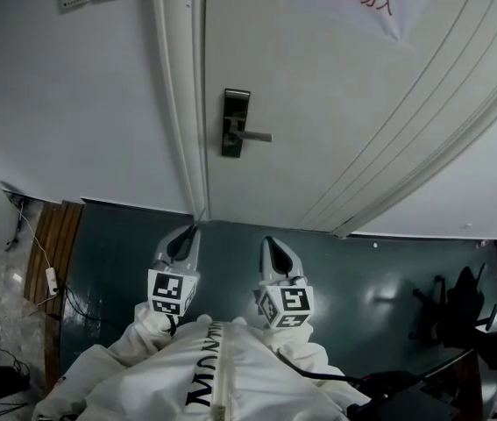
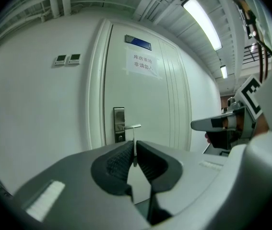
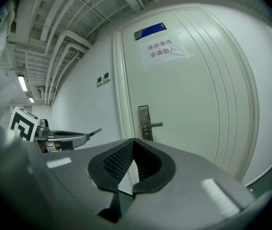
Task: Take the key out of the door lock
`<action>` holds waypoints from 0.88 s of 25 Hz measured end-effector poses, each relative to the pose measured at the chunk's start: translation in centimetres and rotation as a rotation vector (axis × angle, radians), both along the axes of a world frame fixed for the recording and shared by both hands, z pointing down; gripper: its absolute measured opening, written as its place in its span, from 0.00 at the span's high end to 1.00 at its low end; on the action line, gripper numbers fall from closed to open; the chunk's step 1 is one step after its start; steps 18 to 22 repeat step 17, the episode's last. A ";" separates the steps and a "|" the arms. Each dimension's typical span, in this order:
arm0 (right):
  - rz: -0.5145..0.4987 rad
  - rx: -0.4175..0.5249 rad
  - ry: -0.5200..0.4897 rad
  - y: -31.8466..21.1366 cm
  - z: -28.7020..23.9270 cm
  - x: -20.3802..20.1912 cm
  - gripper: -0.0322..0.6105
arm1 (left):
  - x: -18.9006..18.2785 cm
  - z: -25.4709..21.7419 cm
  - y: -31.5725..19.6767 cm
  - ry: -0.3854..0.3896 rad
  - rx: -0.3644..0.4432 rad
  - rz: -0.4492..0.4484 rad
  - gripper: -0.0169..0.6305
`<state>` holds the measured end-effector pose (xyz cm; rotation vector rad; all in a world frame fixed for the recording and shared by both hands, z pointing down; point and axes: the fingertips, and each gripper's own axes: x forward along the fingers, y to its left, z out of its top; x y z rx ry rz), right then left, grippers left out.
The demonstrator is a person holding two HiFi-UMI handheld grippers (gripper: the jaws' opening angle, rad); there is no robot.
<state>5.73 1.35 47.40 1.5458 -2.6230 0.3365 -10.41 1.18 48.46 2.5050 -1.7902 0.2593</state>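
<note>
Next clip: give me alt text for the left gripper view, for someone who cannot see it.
The left tool is shut on a thin metal key, upright between its jaws, facing a closed white door. The door's silver lock plate stands beyond the key, not touching it; the right tool shows at the right.

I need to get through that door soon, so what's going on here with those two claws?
A person in white stands back from the closed door, holding a gripper in each hand. The left claw is shut on a thin metal key, which is out of the lock and sticks out past the claw's tips. The right claw is shut and holds nothing. Neither claw touches the door or its handle.
</note>
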 end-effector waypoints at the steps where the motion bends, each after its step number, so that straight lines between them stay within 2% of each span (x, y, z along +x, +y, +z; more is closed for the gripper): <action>1: -0.001 0.000 -0.001 -0.1 0.0 0.3 0.95 | 0.3 0.1 0.0 -0.003 0.000 0.000 0.94; 22: 0.003 0.018 -0.002 0.4 -0.4 2.4 0.95 | 2.5 0.3 0.4 -0.013 -0.013 0.003 0.94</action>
